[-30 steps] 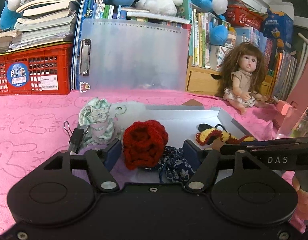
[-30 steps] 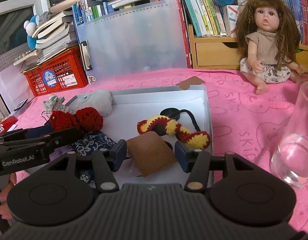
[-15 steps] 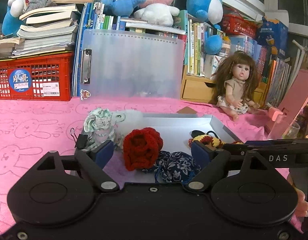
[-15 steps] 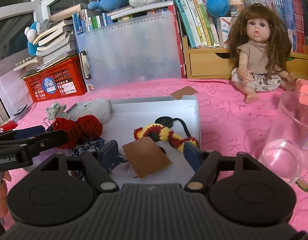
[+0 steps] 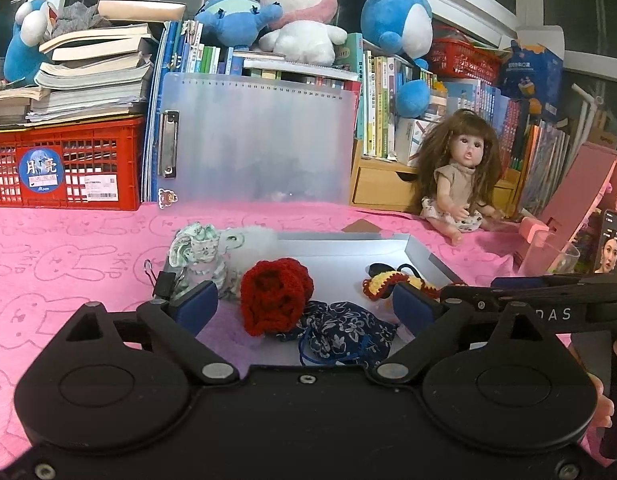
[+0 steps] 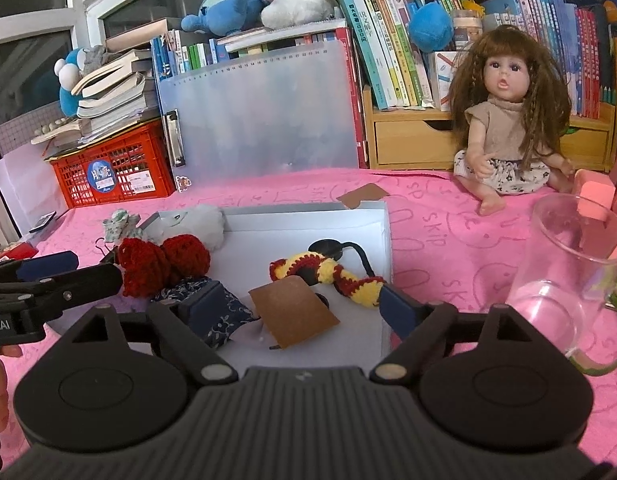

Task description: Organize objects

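Observation:
A shallow white box (image 5: pixel 422 254) (image 6: pixel 382 232) lies on the pink cloth. In it are a red crocheted piece (image 5: pixel 274 294) (image 6: pixel 164 262), a dark blue floral pouch (image 5: pixel 344 334) (image 6: pixel 224 314), a red-and-yellow crocheted cord (image 5: pixel 392 282) (image 6: pixel 336 274) and a brown card (image 6: pixel 294 312). My left gripper (image 5: pixel 304 304) is open and empty, its jaws on either side of the red piece and pouch, a little above them. My right gripper (image 6: pixel 300 306) is open and empty above the brown card.
A white fluffy toy (image 5: pixel 250 238), a green patterned cloth piece (image 5: pixel 196 248) and a black binder clip (image 5: pixel 160 280) lie at the box's left edge. A glass cup (image 6: pixel 568 276) stands right. A doll (image 6: pixel 504 120), a red crate (image 5: pixel 64 164) and books line the back.
Both grippers have opened wider and pulled back and up from the box. The red piece and the brown card stay lying in the box.

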Tool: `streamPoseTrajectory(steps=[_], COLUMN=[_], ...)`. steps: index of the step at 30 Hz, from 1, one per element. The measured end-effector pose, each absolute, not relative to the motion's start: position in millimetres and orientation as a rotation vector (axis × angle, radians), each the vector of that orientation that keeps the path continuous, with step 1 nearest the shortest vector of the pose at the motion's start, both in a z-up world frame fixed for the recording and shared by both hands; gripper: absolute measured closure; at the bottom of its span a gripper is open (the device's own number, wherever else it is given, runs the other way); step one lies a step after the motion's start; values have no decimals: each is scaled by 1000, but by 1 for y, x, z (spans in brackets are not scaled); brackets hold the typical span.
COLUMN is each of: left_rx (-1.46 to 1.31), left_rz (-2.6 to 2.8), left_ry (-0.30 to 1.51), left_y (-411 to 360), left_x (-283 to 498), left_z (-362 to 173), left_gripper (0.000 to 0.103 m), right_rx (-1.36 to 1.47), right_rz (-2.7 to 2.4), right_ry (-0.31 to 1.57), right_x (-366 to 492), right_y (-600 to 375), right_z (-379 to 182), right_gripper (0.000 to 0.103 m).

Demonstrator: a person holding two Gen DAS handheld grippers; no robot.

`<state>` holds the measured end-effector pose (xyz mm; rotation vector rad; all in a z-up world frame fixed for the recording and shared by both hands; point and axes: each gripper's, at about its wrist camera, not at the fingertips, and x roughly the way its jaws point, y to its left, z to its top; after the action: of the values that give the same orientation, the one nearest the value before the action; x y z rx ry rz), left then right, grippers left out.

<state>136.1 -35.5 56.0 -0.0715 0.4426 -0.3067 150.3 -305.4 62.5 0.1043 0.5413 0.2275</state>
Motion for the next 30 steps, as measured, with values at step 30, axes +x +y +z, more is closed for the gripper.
streamPoseTrajectory(steps=[30], left_rx=[-93], left_rz=[-311], left_ry=[481], left_y=[-21], left_x=[100], left_z=[46], left_gripper=[2], right_rx=[16], right_rz=[220], right_ry=[532], right_x=[106], right_y=[-290], right_z=[60], right_gripper=[2])
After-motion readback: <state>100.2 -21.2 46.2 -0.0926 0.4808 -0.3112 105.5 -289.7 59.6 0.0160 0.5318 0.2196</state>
